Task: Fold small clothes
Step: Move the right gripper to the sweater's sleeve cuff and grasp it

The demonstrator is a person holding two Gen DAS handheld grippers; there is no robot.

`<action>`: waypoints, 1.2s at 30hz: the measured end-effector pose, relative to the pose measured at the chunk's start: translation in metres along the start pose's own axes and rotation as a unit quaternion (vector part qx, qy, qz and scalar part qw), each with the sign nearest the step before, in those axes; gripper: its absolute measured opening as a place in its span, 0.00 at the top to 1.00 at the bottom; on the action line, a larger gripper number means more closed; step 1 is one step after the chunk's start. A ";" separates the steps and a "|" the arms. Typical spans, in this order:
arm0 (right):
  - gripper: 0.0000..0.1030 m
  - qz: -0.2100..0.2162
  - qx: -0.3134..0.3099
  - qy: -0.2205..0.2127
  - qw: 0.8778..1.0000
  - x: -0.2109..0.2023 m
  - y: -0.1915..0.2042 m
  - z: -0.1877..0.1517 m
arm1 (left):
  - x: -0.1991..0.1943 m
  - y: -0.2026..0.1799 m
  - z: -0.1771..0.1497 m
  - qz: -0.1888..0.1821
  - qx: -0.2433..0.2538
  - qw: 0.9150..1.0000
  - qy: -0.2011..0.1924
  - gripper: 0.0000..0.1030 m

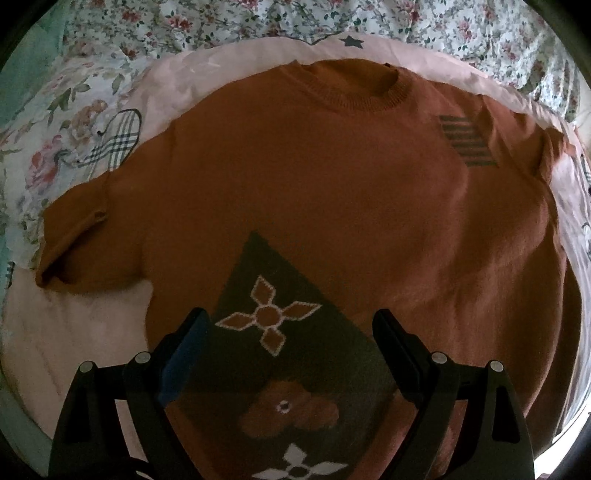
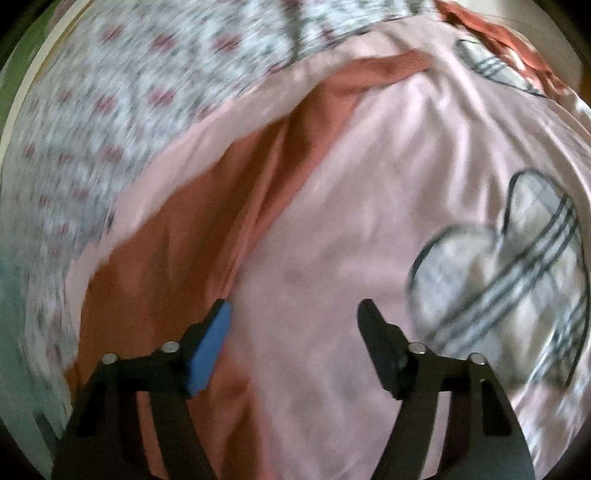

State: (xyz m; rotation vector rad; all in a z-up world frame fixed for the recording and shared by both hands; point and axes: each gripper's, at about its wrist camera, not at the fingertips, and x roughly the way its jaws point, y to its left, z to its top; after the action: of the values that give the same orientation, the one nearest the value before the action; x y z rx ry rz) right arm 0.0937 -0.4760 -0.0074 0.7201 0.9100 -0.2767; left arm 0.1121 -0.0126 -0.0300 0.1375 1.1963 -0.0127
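A small rust-orange knit sweater (image 1: 314,177) lies flat, front up, on a pink sheet (image 1: 74,332), collar at the far side, both short sleeves spread out. It has a dark patch with flower motifs (image 1: 269,317) near the hem and a striped patch on the chest. My left gripper (image 1: 291,332) is open and empty, hovering over the lower front of the sweater. In the blurred right wrist view, my right gripper (image 2: 295,317) is open and empty over the pink sheet, just right of an orange sleeve or side edge (image 2: 207,206).
A floral bedspread (image 1: 221,22) lies beyond the pink sheet (image 2: 351,221). Plaid heart prints (image 2: 509,280) mark the sheet to the right of my right gripper and left of the sweater (image 1: 118,140).
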 end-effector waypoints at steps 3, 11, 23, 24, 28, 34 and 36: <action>0.44 -0.014 0.038 -0.029 0.999 0.003 -0.021 0.048 | 0.005 -0.008 0.003 -0.005 0.002 1.000 0.004 0.12; 0.45 -0.018 0.112 -0.055 0.992 0.029 -0.062 0.156 | 0.022 -0.032 0.010 -0.001 0.007 0.999 0.032 0.12; 0.60 -0.055 0.175 -0.052 0.982 0.084 -0.095 0.216 | 0.038 -0.055 0.031 0.001 -0.011 0.998 0.060 0.12; 0.75 -0.061 0.163 -0.056 0.983 0.083 -0.093 0.216 | 0.038 -0.058 0.033 0.000 -0.012 0.998 0.060 0.12; 0.83 -0.033 0.117 -0.082 0.989 0.067 -0.078 0.212 | 0.040 -0.056 0.038 -0.014 -0.009 0.999 0.051 0.12; 0.84 0.077 -0.048 -0.082 0.992 0.029 0.007 0.178 | 0.036 -0.044 0.037 -0.030 -0.013 0.999 0.036 0.12; 0.84 0.115 -0.109 -0.063 0.985 0.022 0.048 0.155 | 0.031 -0.035 0.034 -0.032 -0.019 0.999 0.029 0.12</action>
State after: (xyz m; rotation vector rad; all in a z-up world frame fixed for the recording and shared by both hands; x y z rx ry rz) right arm 0.2273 -0.5431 0.0586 0.5908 0.7166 -0.0151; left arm 0.1523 -0.0497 -0.0503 0.0679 1.2581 -0.0422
